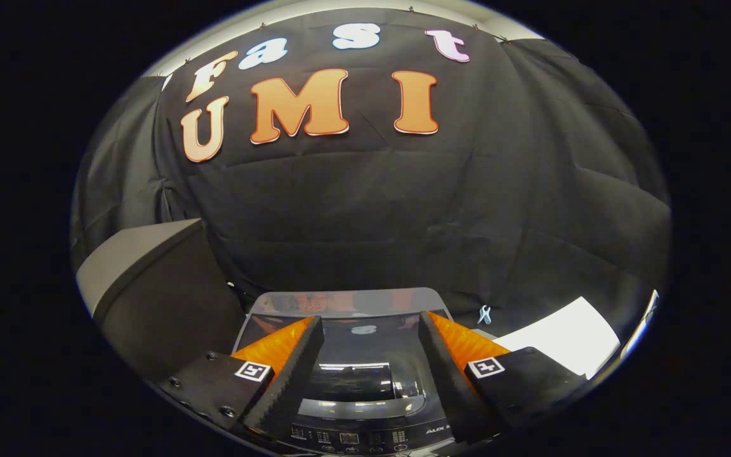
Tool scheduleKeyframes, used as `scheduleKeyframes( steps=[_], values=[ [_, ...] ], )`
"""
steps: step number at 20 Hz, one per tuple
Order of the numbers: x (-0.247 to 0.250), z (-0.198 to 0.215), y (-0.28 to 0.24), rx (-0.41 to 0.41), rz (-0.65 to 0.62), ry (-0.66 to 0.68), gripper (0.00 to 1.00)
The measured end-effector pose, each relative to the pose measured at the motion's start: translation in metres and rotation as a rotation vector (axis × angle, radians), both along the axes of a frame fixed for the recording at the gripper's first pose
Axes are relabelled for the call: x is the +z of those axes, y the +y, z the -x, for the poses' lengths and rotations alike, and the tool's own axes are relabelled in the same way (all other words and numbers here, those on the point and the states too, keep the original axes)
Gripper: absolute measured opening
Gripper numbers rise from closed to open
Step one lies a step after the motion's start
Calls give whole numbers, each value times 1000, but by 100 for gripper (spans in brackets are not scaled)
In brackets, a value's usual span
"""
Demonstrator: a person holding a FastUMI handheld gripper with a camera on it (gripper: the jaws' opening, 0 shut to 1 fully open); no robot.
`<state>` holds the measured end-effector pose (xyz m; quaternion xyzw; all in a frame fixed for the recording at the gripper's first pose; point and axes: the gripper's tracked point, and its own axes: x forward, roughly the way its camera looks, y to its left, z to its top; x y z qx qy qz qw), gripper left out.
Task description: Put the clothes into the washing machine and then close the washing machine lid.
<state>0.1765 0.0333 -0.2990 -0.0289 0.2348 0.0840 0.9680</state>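
Gripper (370, 324) hangs above the washer (365, 381), its 2 fingers spread wide apart with nothing held between them. Each finger is a wedge with a ribbed, sawtooth inner face, and each carries 1 small square marker on its flat base.

Between the fingers lies the washer's lid (356, 365), a glossy dark pane with rounded corners that mirrors the overhead lights as bright bars. It lies flat and looks closed. A smooth, pale grey band runs along the washer's top just beyond the fingertips. Nearest the fingers' bases sits the control panel (353, 438), a curved dark strip with rows of small buttons and displays too small to make out. No clothes can be made out; what lies under the lid cannot be told through the reflections.

Left of the left finger stands a box (150, 285), dark and matte on its sides with a flat, lighter grey top and sharp edges. Right of the right finger a sheet (568, 339), white, flat and angular, lies on a surface beside the washer. Just beyond the right fingertip, near the washer's far corner, a small pale clip (484, 314) sits against the cloth wall (403, 209), which is black, soft and creased in long folds behind everything.
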Motion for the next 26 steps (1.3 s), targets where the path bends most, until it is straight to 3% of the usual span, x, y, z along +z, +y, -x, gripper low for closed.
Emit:
scheduleKeyframes(
  steps=[13,20,26],
  values=[
    [214,-11,-15,6,-78,-346,97],
    [275,-5,-31,18,-77,-432,97],
    [298,1,-33,36,-97,-460,97]
  ],
)
